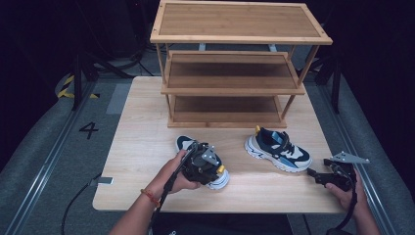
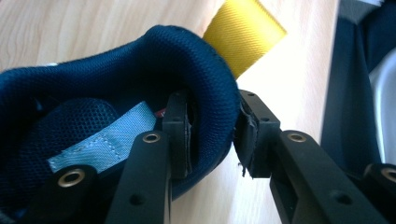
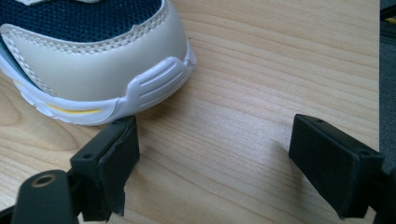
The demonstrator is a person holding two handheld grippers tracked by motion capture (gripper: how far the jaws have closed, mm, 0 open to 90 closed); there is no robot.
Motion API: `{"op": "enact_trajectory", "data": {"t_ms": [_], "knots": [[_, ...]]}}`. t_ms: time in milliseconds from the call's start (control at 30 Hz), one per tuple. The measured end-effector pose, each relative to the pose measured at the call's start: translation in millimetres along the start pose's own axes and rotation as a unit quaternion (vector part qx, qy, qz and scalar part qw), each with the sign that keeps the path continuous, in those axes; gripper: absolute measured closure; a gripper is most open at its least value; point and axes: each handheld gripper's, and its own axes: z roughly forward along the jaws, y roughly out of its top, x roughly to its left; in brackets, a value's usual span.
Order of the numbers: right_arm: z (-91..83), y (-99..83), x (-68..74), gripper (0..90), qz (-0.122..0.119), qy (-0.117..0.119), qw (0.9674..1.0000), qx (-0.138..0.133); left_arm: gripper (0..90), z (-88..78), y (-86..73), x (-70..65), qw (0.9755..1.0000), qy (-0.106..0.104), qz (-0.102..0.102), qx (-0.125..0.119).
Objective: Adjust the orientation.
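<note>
Two navy, white and light-blue sneakers lie on the wooden table (image 1: 142, 161). The left sneaker (image 1: 186, 143) has its heel toward the front edge. My left gripper (image 1: 214, 171) is shut on its padded navy heel collar (image 2: 140, 60), one pad inside the shoe and one outside (image 2: 212, 126). A yellow pull tab (image 2: 243, 32) sticks out behind the heel. The right sneaker (image 1: 278, 148) lies at mid-right, its cream toe cap (image 3: 93, 70) just beyond my right gripper (image 3: 224, 154). That gripper (image 1: 313, 174) stands open near the table's right front corner, nothing between its pads.
A three-tier bamboo shoe rack (image 1: 235, 73) stands at the back of the table, its shelves bare. The table's right edge (image 3: 378, 70) runs close beside the right gripper. Grey floor and rails surround the table.
</note>
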Motion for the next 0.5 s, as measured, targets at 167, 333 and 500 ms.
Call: {"op": "enact_trajectory", "data": {"t_ms": [167, 333, 500], "knots": [[0.0, 0.0, 0.1, 16.6, 0.0, 0.0, 1.0, 0.0, 67.0, -12.3, -9.5, 1.6, 0.9998, -0.017, -0.008, 0.01], [0.0, 0.0, 0.0, 16.6, 0.0, 0.0, 1.0, 0.0, 53.9, -8.5, -7.8, -3.0, 0.9991, -0.017, -0.038, -0.008], [0.0, 0.0, 0.0, 16.6, 0.0, 0.0, 1.0, 0.0, 41.3, 11.0, 1.9, -5.9, 0.9972, -0.002, -0.075, 0.005]]}}
